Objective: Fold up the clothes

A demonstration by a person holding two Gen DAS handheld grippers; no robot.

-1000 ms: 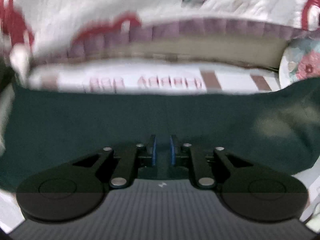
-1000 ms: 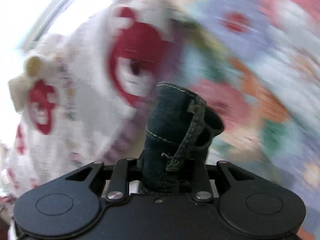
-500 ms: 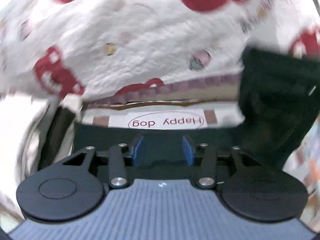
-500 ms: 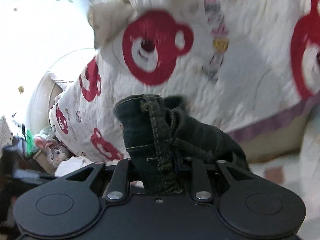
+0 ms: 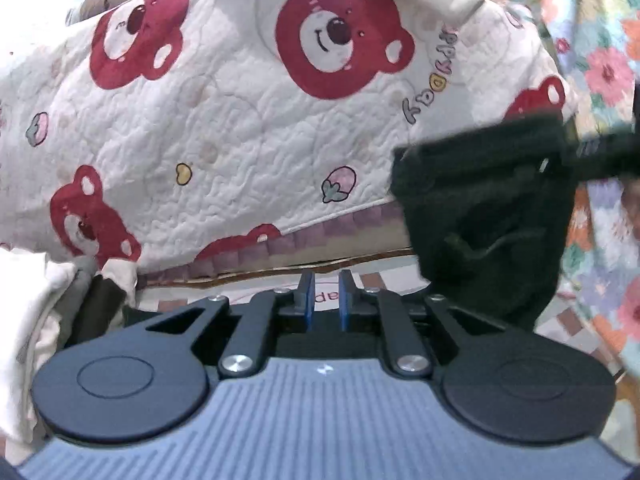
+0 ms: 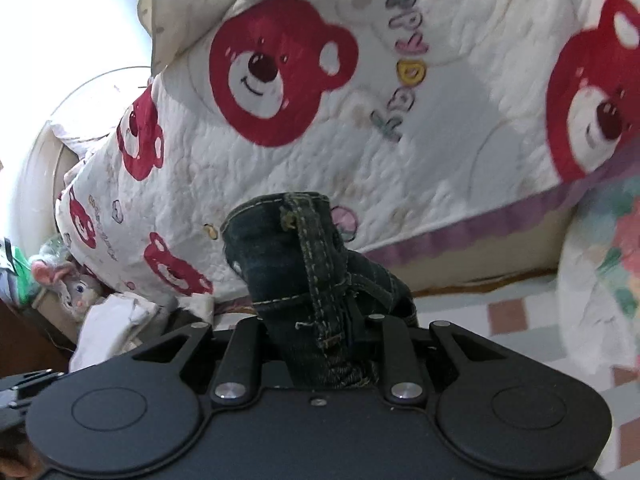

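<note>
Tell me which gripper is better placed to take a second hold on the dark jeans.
Left. The left gripper is open and empty, with the jeans hanging just beside it; the right gripper already clamps them.

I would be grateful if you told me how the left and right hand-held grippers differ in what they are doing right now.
The left hand-held gripper holds nothing, while the right hand-held gripper is shut on the dark denim garment. The left one's blue pads show with a narrow gap between them; the right one's fingers are hidden by bunched denim. Both face the white bear-print quilt.
</note>
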